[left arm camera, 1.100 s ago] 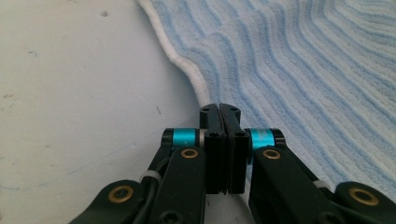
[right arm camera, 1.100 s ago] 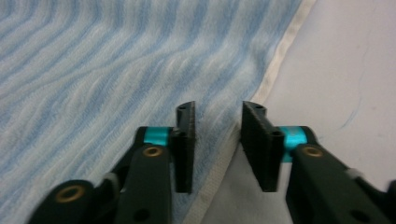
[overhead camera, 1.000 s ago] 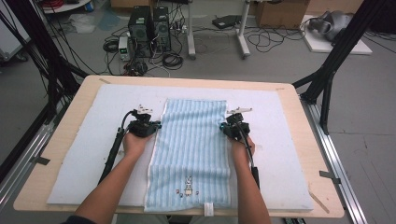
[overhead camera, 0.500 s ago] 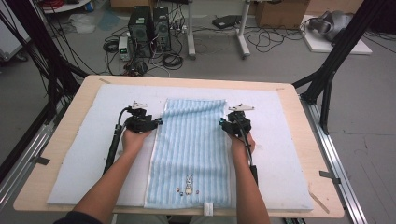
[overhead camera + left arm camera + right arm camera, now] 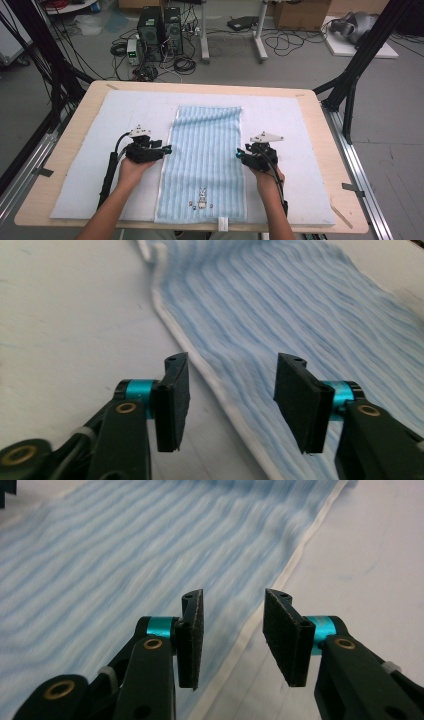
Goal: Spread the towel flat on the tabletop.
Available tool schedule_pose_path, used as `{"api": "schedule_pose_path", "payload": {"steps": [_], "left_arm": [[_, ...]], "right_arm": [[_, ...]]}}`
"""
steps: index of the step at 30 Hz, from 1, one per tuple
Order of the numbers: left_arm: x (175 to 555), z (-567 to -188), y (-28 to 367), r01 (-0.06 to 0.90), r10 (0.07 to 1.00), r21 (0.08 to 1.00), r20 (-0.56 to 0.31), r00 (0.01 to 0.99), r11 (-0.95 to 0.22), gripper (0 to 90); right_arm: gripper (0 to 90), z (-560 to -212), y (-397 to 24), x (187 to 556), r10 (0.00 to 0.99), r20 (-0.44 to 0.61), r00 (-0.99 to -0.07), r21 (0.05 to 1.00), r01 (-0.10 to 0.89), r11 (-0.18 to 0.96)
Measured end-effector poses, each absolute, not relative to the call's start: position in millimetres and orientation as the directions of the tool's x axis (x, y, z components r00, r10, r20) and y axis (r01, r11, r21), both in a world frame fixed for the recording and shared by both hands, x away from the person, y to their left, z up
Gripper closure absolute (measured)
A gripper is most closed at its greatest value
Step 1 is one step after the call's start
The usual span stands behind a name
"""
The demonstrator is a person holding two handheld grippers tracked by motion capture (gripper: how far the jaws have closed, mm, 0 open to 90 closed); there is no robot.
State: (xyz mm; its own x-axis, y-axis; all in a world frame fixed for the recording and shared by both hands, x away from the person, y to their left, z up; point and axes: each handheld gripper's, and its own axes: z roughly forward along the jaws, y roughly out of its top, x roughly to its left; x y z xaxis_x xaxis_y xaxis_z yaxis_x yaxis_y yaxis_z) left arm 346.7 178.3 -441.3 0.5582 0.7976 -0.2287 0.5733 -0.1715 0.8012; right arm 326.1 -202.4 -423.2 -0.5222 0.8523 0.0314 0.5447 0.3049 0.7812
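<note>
A light-blue striped towel (image 5: 205,150) lies flat as a long strip down the middle of a white mat (image 5: 90,150). My left gripper (image 5: 166,149) is at the towel's left edge and stands open. Its jaws have just come open and then drawn in a little. In the left gripper view (image 5: 230,390) the towel's (image 5: 300,305) white hem runs under the gap, unpinched. My right gripper (image 5: 239,155) is at the right edge, open, its jaws having just been opening. In the right gripper view (image 5: 232,630) the towel's (image 5: 125,555) hem passes below the gap.
The mat covers a wooden table (image 5: 312,115). A small embroidered figure (image 5: 201,196) and a white tag (image 5: 223,223) mark the towel's near end. Black frame legs (image 5: 350,85) stand at the table's far corners. Computers (image 5: 160,25) and cables sit on the floor beyond.
Both grippers were shut on the towel's side edges. They have opened, let go and slid back along the edges toward the person.
</note>
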Motion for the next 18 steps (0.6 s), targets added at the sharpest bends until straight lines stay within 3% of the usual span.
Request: {"api": "schedule_pose_path", "payload": {"steps": [3, 5, 7, 8, 10, 18], "left_arm": [[340, -446, 172, 0.599, 0.797, 0.773, -0.221, 0.562, -0.209, 53.0], [335, -449, 164, 0.576, 0.813, 0.771, -0.138, 0.565, -0.27, 55.6], [332, -448, 160, 0.558, 0.829, 0.778, -0.088, 0.552, -0.288, 72.0], [333, -449, 160, 0.578, 0.831, 0.772, -0.122, 0.543, -0.265, 87.9], [335, -449, 157, 0.573, 0.841, 0.778, -0.111, 0.53, -0.258, 88.3], [353, -452, 160, 0.592, 0.896, 0.794, -0.152, 0.418, -0.141, 88.5]], "right_arm": [[56.5, -431, -202, 317, 0.855, 0.056, -0.516, 0.765, 0.572, 0.295], [56.7, -439, -199, 316, 0.858, 0.058, -0.511, 0.739, 0.599, 0.307], [62.6, -446, -196, 317, 0.862, 0.043, -0.505, 0.721, 0.613, 0.323], [69.0, -446, -196, 317, 0.863, 0.053, -0.502, 0.729, 0.61, 0.311], [85.7, -446, -195, 320, 0.856, 0.075, -0.512, 0.729, 0.614, 0.304], [85.5, -446, -185, 343, 0.886, -0.051, -0.46, 0.735, 0.583, 0.345]]}}
